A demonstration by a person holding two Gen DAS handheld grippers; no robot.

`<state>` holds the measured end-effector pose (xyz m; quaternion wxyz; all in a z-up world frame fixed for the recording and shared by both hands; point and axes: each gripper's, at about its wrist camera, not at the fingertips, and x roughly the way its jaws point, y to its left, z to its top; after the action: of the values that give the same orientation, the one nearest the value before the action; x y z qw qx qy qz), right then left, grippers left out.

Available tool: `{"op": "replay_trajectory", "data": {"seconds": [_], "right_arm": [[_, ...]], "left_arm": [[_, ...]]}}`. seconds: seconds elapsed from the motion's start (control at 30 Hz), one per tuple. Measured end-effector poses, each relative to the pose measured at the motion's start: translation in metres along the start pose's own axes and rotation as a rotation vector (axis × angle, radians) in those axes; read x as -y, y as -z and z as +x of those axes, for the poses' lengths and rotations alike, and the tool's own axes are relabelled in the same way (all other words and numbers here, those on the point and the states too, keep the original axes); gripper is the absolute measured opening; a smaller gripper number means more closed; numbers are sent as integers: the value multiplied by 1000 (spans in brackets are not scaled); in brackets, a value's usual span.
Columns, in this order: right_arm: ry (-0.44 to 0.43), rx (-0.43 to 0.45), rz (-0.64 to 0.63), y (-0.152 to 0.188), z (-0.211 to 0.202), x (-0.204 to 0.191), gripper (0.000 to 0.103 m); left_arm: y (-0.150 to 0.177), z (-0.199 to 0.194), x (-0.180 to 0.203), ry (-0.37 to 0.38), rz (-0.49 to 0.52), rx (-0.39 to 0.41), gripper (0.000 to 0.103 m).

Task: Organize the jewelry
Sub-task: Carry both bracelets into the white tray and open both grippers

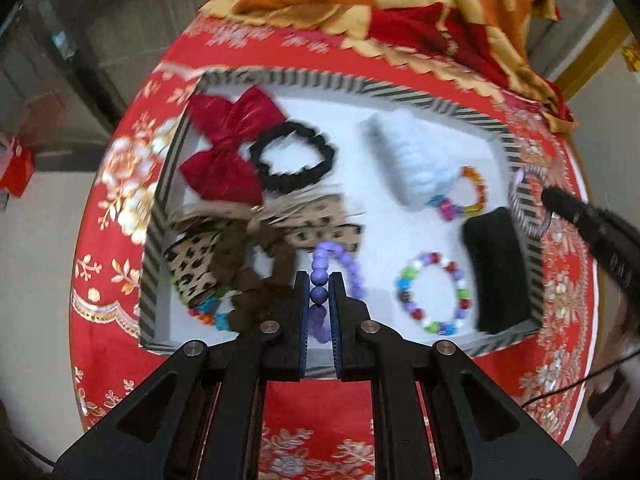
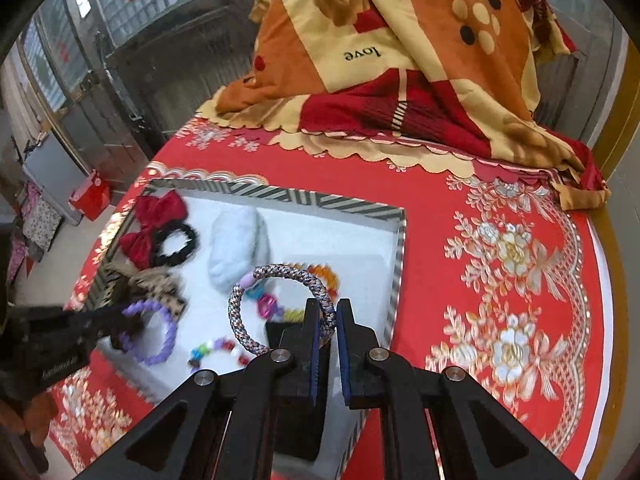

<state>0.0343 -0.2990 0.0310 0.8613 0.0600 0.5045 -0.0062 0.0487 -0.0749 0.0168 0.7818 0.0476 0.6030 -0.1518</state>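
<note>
Two bracelets — one inside each claw (image 1: 319, 292).

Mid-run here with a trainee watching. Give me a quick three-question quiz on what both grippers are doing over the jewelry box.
1. True or false: the left gripper is shut on the purple bead bracelet.
2. What does the right gripper hold? A) black scrunchie B) braided bracelet C) red bow
3. What pattern edges the box?

Key: 1 true. 2 B, the braided bracelet. 3 Black and white stripes.
</note>
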Motion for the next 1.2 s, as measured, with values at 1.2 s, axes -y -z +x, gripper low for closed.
{"op": "replay_trajectory", "data": {"seconds": [1.2], "right_arm": [[-18, -2, 73, -9, 12, 2, 28]], "left_arm": [[7, -3, -3, -54, -22, 30, 40]]}}
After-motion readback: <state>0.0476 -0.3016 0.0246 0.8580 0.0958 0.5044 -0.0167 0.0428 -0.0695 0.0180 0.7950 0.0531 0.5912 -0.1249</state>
